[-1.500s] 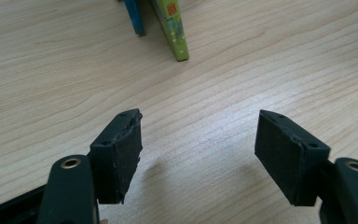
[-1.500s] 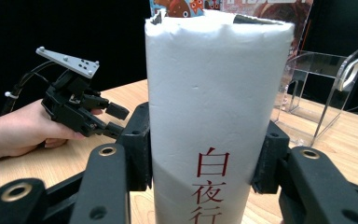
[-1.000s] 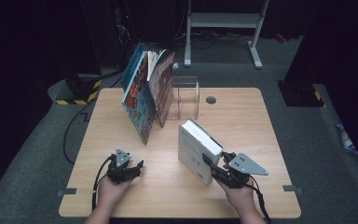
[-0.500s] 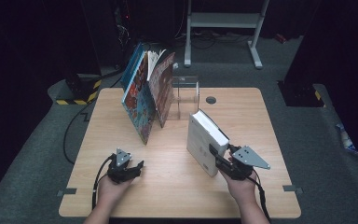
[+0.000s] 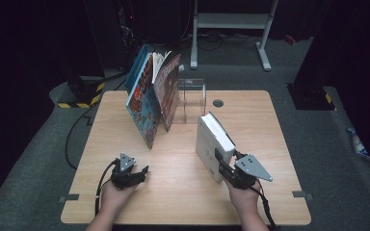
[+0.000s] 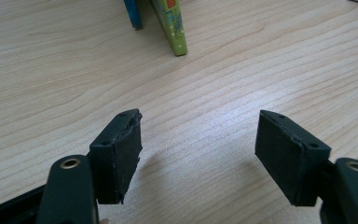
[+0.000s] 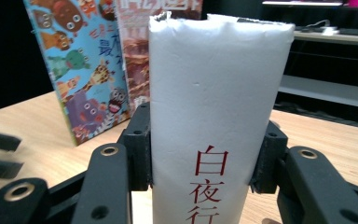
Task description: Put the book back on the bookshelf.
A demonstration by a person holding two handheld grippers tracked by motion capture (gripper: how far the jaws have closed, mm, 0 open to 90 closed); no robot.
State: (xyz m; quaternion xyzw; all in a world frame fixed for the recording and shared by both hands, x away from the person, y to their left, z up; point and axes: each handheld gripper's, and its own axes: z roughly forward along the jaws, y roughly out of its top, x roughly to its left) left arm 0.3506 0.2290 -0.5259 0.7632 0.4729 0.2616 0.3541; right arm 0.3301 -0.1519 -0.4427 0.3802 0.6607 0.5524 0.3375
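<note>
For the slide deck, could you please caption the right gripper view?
Right tool clamps the spine of a thick white book, held upright above the table, picture books leaning behind.

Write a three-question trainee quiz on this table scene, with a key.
1. True or false: the right gripper is shut on the white book.
2. What lies between the jaws of the left gripper? A) a pen B) nothing C) a book
3. What do the picture books lean against?

Key: 1 true. 2 B; bare table shows between them. 3 the clear acrylic stand.
</note>
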